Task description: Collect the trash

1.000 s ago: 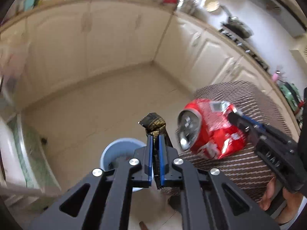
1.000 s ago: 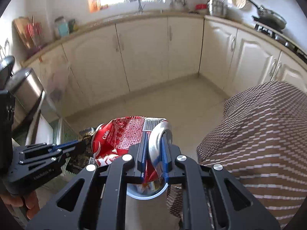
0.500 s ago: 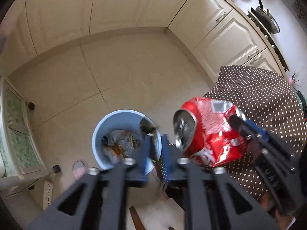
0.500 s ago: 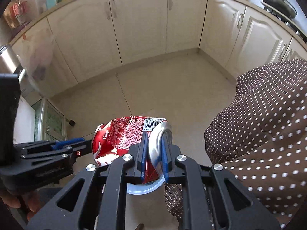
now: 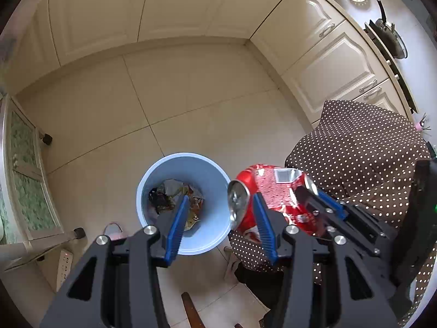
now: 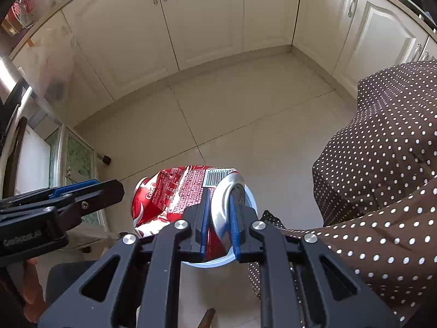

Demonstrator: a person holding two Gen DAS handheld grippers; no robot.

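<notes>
A round light-blue bin (image 5: pixel 213 235) stands on the tiled floor with crumpled wrappers (image 5: pixel 174 199) in its bottom. My left gripper (image 5: pixel 221 199) hangs right over it, its jaws opening with nothing between them. To its right a crushed red cola can (image 5: pixel 273 191) is held in the air, near the bin's right rim. My right gripper (image 6: pixel 220 194) is shut on the can's (image 6: pixel 174 191) silver end rim. In the right wrist view the bin (image 6: pixel 218 262) shows only as a pale arc under the can, and the left gripper (image 6: pixel 109 191) reaches in from the left.
A brown cloth with white dots (image 5: pixel 363 150) hangs close on the right, next to the bin. A glass-fronted cabinet (image 5: pixel 24 177), a power strip (image 5: pixel 65 262) and a pink slipper (image 5: pixel 114 231) lie left of the bin. Cream cabinets (image 6: pixel 207 22) line the far walls.
The left gripper held a dark crumpled wrapper a second ago; its jaws have parted and the wrapper is gone from them. Both grippers have sunk toward the bin. The right keeps its hold on the can.
</notes>
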